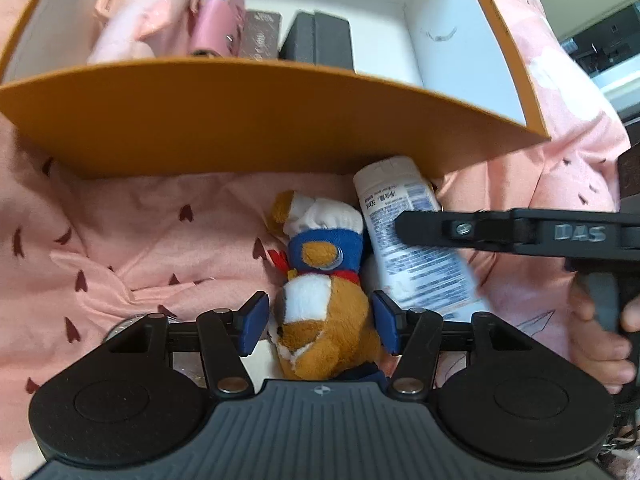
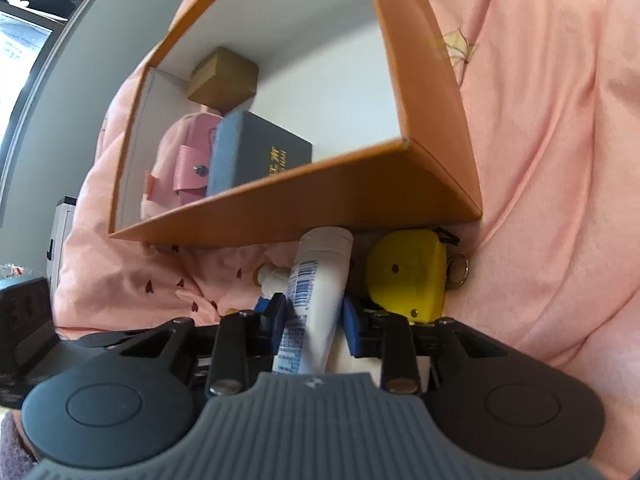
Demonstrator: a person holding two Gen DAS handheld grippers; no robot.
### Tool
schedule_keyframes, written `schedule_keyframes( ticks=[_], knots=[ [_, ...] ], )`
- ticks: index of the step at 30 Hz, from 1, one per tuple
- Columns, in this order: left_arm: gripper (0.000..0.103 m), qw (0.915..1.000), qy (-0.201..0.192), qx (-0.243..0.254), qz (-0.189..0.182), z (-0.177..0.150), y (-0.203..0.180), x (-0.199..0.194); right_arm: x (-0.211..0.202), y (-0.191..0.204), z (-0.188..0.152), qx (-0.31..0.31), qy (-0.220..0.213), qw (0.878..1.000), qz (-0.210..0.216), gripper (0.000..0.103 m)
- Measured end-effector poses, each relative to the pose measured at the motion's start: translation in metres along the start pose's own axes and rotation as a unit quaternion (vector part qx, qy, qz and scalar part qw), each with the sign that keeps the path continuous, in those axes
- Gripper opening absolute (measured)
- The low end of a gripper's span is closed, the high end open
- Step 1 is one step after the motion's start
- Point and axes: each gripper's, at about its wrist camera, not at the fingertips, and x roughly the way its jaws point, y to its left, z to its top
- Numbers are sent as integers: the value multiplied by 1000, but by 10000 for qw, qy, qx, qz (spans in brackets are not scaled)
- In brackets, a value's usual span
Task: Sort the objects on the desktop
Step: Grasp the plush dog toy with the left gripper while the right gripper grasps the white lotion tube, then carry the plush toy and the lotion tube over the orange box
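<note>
box [image 1: 256, 120]: orange outside, white inside | cloth [image 1: 120, 248]: pink, dark red hearts | plush toy [image 1: 320, 280]: brown, white, blue | tube [image 2: 316, 280]: white, blue print | pouch [image 2: 408, 276], 3 o'clock of tube: yellow

- orange box [image 1: 248, 120] front wall stands right behind plush bear [image 1: 320, 280] and white tube [image 2: 316, 280], blocking forward reach
- box's right half bare; left packed: pink pouch [image 2: 190, 168], grey book [image 2: 256, 152]
- yellow tape measure [image 2: 408, 276] crowds tube's right

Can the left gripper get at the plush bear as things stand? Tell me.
Probably yes. The left gripper already has its blue pads either side of the plush bear, with nothing between them. The white tube lies close on the right, so its pad has little room.
</note>
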Motion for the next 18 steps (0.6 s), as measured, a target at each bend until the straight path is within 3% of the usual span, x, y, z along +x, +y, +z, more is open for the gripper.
schedule_keyframes(
  ticks=[10,18],
  knots=[
    [55,9996,-189,106,193,-5,-7,-7,-47,16,-9,-508,-291,9982,-139,28],
    [53,9970,-679,323,164,-15,-18,-53,-80,29,-13,-750,-491,9960,48,28]
  ],
)
